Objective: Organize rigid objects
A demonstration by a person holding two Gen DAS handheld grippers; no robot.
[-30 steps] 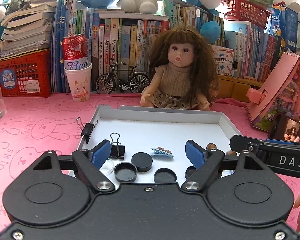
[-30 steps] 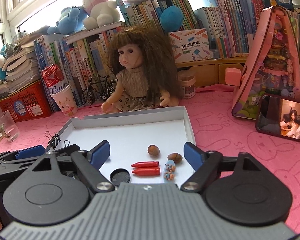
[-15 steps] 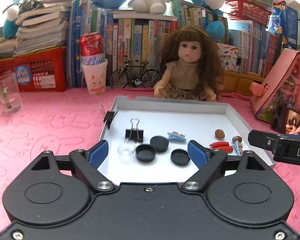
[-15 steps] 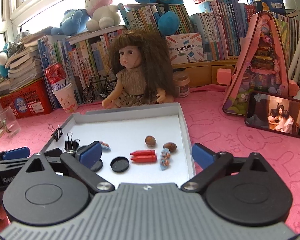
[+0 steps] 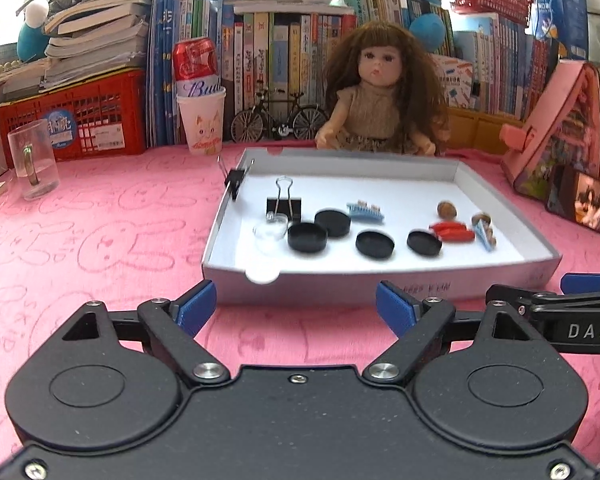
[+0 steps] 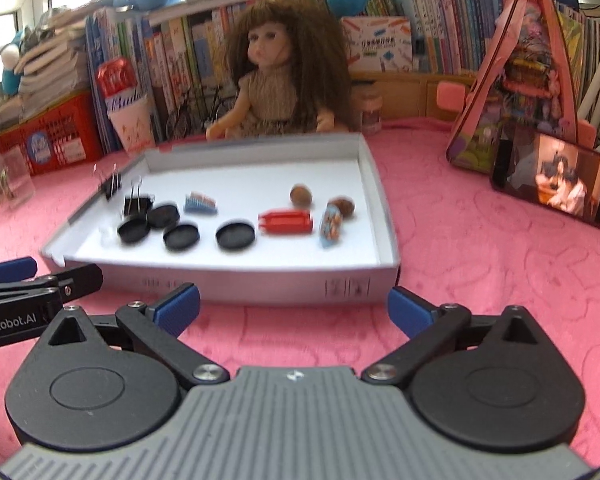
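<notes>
A shallow white tray sits on the pink table, filling the middle of both views. Inside it, toward the left, a black binder clip stands beside a clear lid, and a second clip grips the tray's left wall. Four black caps lie in a loose row across the centre, with a small blue hair clip just behind them. Toward the right are two brown nuts, two red pieces lying side by side, and a wrapped candy.

The left claw hangs at the bottom of its frame, just in front of the tray's near wall — released, nothing between its blue pads. The right claw is likewise low in its frame before the near wall, spread wide and holding nothing. Each claw shows at the edge of the other's view.

A doll sits behind the tray, in front of rows of books.
</notes>
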